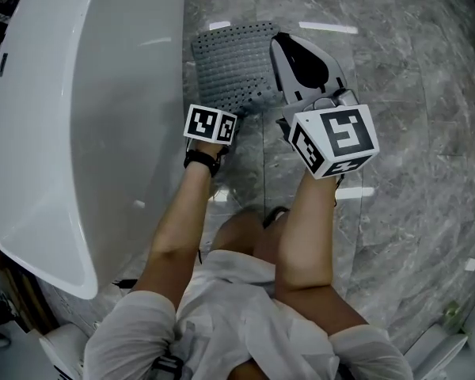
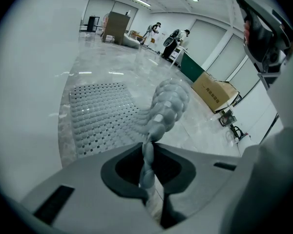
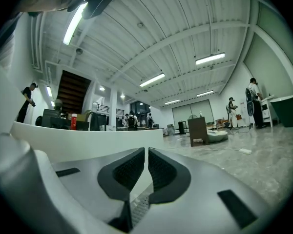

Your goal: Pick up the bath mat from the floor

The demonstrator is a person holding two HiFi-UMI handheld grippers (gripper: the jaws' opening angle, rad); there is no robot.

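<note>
Gripping one bath mat [image 1: 236, 63]: left gripper [image 2: 148, 147] jaws; right gripper [image 3: 146, 156] jaws closed, empty

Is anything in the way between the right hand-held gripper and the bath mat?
Nothing visible. The right hand-held gripper hangs above the bath mat with only air between them. The left hand-held gripper clamps the mat's edge, and the bathtub stands aside.
</note>
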